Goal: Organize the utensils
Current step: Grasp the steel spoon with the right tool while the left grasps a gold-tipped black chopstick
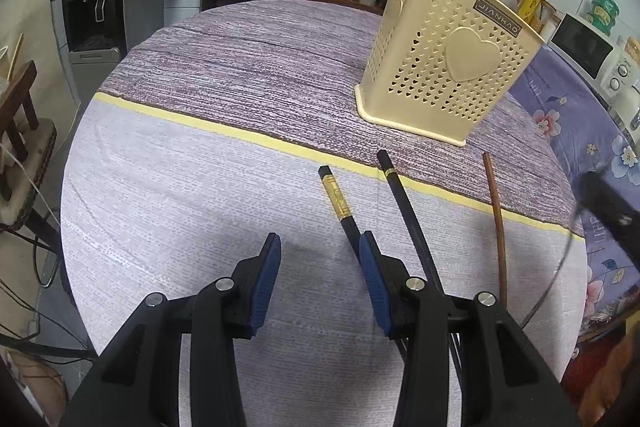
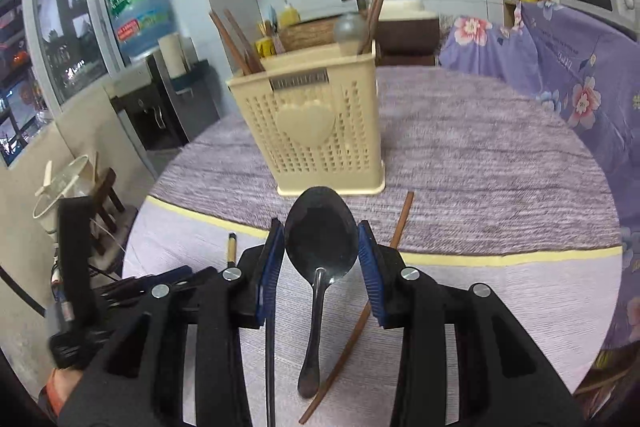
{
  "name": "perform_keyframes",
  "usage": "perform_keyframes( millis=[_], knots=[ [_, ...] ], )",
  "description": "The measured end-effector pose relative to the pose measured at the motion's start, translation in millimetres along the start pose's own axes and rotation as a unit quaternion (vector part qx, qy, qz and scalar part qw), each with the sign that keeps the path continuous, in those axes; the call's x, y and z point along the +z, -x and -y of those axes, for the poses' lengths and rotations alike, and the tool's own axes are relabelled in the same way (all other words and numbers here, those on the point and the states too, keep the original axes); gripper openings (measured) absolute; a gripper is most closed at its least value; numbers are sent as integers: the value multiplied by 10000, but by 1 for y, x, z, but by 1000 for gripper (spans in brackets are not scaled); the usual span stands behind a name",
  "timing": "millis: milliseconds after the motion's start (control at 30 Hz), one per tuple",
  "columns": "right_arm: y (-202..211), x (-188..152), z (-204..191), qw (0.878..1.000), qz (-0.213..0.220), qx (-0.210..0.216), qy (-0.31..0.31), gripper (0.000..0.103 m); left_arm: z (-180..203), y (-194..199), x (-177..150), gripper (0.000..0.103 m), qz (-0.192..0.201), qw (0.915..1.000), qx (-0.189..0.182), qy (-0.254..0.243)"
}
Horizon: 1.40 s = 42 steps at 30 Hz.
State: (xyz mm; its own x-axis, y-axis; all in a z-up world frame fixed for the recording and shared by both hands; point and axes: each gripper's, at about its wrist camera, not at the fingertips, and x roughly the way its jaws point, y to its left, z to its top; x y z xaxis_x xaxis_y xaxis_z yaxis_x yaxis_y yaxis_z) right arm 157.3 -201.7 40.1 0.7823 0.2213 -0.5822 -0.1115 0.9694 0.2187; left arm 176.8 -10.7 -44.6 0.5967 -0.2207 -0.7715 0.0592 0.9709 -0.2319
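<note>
The right tongs (image 2: 321,247) clamp a spoon (image 2: 321,239) by its bowl, the basket (image 2: 316,131) at twelve o'clock; the left tongs (image 1: 320,259) stand apart over the bench (image 1: 180,187).

holder (image 1: 444,67) stands on the table (image 1: 200,187), chopsticks (image 1: 404,203) before it.

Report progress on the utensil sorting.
Done: brown chopsticks and a spoon stand in the basket. In hand: the right hand-held gripper pinches a dark spoon. Left: two black chopsticks and one brown chopstick on the table.
</note>
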Motion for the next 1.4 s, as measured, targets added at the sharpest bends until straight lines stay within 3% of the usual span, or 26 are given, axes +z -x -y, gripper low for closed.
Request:
perform_keyframes(
  millis=[300, 633, 733, 1133, 1400],
  knots=[
    [20, 2, -1, 9994, 286, -100, 170, 38, 17, -19, 16, 41, -185, 9996, 182, -146],
    [22, -3, -5, 9987, 354, -159, 317, 38, 38, -32, 15, 15, -121, 9963, 742, -415],
    [23, -3, -5, 9987, 365, -156, 322, 38, 44, -34, 15, 12, -72, 9946, 896, -523],
    [23, -5, -7, 9983, 393, -190, 382, 38, 43, -35, 19, 9, -94, 9942, 901, -584],
    [23, -5, -8, 9981, 445, -166, 386, 38, 41, -32, 26, 8, -44, 9972, 576, -471]
  ],
)
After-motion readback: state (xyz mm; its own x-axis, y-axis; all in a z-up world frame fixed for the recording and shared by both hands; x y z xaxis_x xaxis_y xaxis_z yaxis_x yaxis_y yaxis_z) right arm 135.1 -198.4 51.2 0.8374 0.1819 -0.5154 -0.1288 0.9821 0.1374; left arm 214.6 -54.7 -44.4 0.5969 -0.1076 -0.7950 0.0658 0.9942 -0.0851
